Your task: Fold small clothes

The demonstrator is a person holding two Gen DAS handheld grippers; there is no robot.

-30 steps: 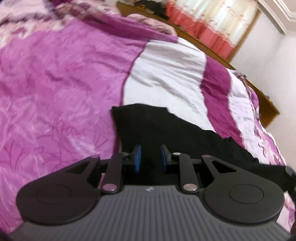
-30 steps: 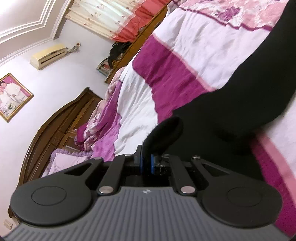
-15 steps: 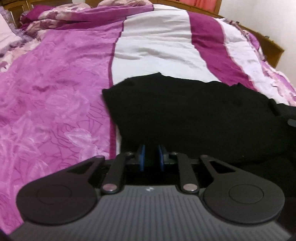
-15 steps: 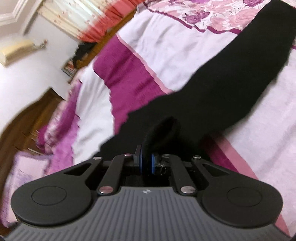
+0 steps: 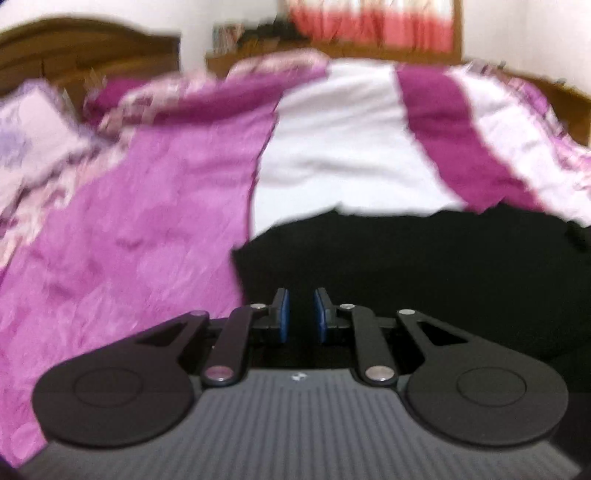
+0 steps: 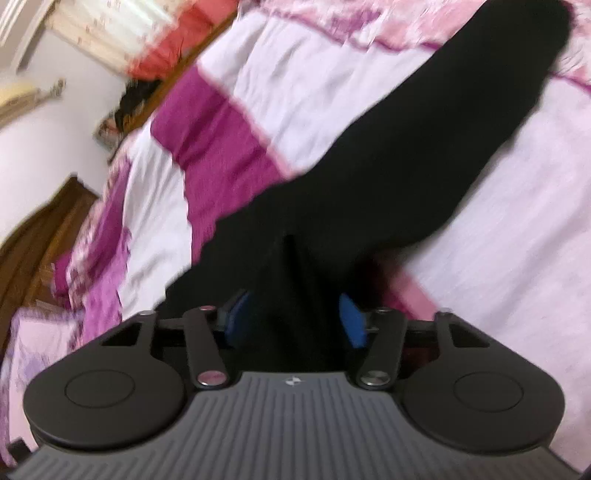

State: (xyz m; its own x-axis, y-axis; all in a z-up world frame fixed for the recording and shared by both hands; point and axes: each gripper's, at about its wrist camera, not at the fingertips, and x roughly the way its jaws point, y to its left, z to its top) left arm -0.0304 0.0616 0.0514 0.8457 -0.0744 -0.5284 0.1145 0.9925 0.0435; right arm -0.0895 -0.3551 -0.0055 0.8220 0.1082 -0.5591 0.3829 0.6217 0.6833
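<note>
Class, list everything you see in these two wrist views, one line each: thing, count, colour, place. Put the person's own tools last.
black garment: one, black, spread on the bed.
bedspread: one, purple, white and magenta, covering the bed.
pillow: one, pale lilac, by the headboard.
headboard: one, brown wood, far end.
curtain: one, cream and red, far wall.
air conditioner: one, cream, on the wall.
left gripper: one, black, blue pads, a narrow gap, nothing between.
right gripper: one, black, jaws just opened, garment below.

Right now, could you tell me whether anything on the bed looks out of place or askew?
Only the black garment: one long part sticks out slantwise across the white and pink of the bedspread rather than lying folded in. The pictures are blurred; nothing looks spilled or damaged.
</note>
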